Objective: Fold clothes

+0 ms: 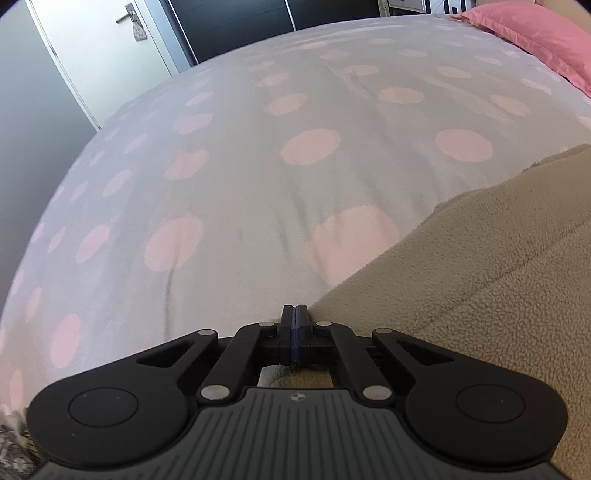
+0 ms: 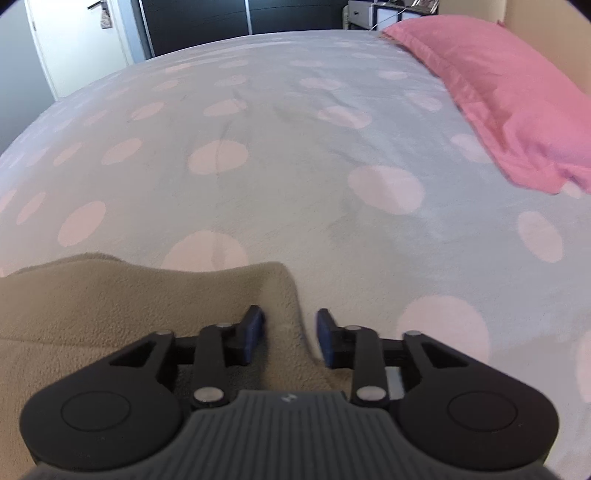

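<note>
Beige fleece garment (image 1: 480,277) lying flat on my spotted bed cover (image 1: 258,166). My left gripper (image 1: 294,317), pads together, sits at its near corner; my right gripper (image 2: 290,328), jaws apart, straddles the opposite corner, presumably positioned for a two-handed fold.

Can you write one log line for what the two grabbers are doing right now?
left gripper: shut at fleece edge | right gripper: open, fleece corner between | bed: spotted cover

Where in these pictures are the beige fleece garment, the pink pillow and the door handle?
beige fleece garment (image 1: 480,280): left wrist view, on its flat fuzzy face.
pink pillow (image 2: 509,96): right wrist view, on its top side.
door handle (image 1: 125,16): left wrist view, on the lever.
</note>
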Action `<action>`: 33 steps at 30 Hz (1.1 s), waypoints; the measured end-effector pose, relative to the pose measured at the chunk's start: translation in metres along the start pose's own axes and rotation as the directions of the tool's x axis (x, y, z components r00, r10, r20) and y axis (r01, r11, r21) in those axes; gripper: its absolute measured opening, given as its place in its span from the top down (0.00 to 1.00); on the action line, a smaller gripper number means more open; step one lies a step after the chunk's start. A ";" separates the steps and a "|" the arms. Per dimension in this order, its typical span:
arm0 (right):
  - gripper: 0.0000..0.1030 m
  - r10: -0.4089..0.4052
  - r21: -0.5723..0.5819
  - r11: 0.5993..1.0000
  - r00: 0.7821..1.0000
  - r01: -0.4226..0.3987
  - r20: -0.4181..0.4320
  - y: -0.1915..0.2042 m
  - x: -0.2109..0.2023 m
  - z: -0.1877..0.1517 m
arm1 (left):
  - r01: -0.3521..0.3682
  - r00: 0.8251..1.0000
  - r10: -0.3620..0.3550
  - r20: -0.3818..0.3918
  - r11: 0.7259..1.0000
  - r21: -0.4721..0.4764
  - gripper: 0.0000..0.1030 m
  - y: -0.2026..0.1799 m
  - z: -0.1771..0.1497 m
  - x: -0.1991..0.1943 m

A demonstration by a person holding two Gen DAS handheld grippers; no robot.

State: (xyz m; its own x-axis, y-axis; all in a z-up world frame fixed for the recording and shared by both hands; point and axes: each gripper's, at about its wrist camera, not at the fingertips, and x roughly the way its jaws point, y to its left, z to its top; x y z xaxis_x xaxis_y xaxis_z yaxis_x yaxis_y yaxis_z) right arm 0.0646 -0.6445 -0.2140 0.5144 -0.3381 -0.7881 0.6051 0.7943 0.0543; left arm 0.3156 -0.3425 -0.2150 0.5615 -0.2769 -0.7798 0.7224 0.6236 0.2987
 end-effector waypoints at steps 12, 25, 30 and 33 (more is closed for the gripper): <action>0.40 0.060 0.011 0.998 0.996 -0.061 0.065 -0.034 -0.116 -0.033 | 0.069 0.994 -0.062 0.086 0.994 -0.085 0.49 0.029 -0.055 -0.118; 0.34 0.170 0.090 0.982 0.986 -0.169 -0.004 -0.074 -0.188 -0.131 | 0.299 0.954 -0.299 0.020 0.950 -0.095 0.44 0.025 -0.144 -0.177; 0.34 0.179 0.113 0.979 0.982 -0.171 -0.066 -0.088 -0.175 -0.148 | 0.333 0.941 -0.334 -0.043 0.942 -0.042 0.44 0.016 -0.163 -0.167; 0.34 0.198 0.190 0.966 0.974 -0.175 -0.110 -0.099 -0.161 -0.156 | 0.365 0.928 -0.367 -0.062 0.930 -0.041 0.44 0.013 -0.170 -0.161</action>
State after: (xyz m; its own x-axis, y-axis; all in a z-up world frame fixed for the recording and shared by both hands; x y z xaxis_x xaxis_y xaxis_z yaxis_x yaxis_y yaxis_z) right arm -0.1733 -0.5902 -0.1880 0.5537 -0.1165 -0.8246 0.6101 0.7307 0.3064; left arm 0.1659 -0.1657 -0.1792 0.2311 -0.4409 -0.8673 0.8602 0.5091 -0.0296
